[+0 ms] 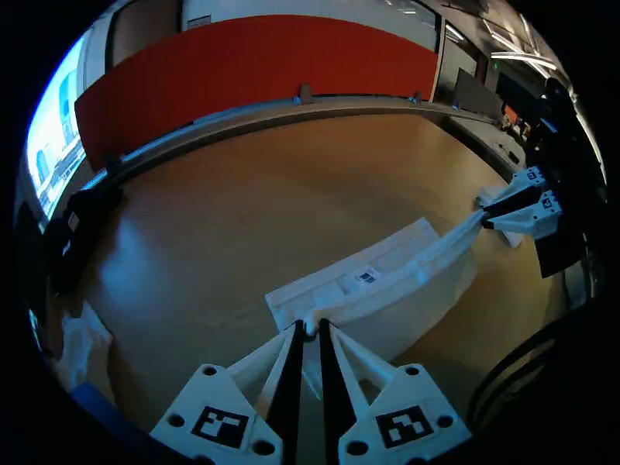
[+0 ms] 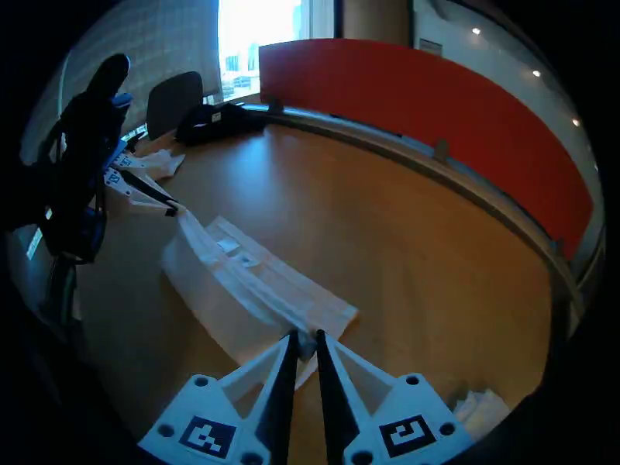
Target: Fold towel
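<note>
The left gripper (image 1: 310, 329) has its two fingers pinched tight on one corner of the white cloth towel (image 1: 387, 271). The right gripper (image 2: 304, 341) pinches the other corner, so the top edge is pulled straight between them. The rest of the towel lies on the brown wooden table (image 1: 256, 194). Past the towel's far edge there is lots of bare table, right up to the long red wall (image 1: 256, 70).

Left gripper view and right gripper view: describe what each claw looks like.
The left claw has two white triangular fingers with black inner pads, each base carrying a black-and-white square marker and round holes. The right claw looks identical.
</note>
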The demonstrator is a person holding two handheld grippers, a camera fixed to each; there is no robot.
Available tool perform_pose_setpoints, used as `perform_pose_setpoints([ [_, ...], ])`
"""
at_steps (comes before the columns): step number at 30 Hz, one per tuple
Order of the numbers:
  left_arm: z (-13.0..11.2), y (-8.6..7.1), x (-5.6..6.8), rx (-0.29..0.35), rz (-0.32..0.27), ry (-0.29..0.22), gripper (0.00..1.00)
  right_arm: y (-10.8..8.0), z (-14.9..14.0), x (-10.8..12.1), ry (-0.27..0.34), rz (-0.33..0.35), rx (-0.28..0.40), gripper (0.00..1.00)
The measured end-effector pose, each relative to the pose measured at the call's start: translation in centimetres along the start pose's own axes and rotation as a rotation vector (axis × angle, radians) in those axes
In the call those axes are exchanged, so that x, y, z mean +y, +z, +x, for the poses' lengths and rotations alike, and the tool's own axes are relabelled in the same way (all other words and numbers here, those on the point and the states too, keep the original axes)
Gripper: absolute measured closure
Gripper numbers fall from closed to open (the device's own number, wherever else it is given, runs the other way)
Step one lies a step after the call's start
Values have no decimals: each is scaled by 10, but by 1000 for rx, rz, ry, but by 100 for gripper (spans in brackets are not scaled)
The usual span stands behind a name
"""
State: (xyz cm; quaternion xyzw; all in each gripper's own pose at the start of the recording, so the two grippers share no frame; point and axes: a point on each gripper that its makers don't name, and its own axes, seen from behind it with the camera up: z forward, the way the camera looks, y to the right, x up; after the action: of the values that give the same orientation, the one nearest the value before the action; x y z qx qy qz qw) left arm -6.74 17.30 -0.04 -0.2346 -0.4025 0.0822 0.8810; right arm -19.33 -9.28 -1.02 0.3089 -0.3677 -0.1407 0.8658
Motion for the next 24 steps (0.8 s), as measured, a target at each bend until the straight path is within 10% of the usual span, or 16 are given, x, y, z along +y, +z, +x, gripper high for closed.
perform_pose_setpoints([
  [24,-16,48,-21,-10,71,-53,76,53,-21,8,69,-16,-45,79],
])
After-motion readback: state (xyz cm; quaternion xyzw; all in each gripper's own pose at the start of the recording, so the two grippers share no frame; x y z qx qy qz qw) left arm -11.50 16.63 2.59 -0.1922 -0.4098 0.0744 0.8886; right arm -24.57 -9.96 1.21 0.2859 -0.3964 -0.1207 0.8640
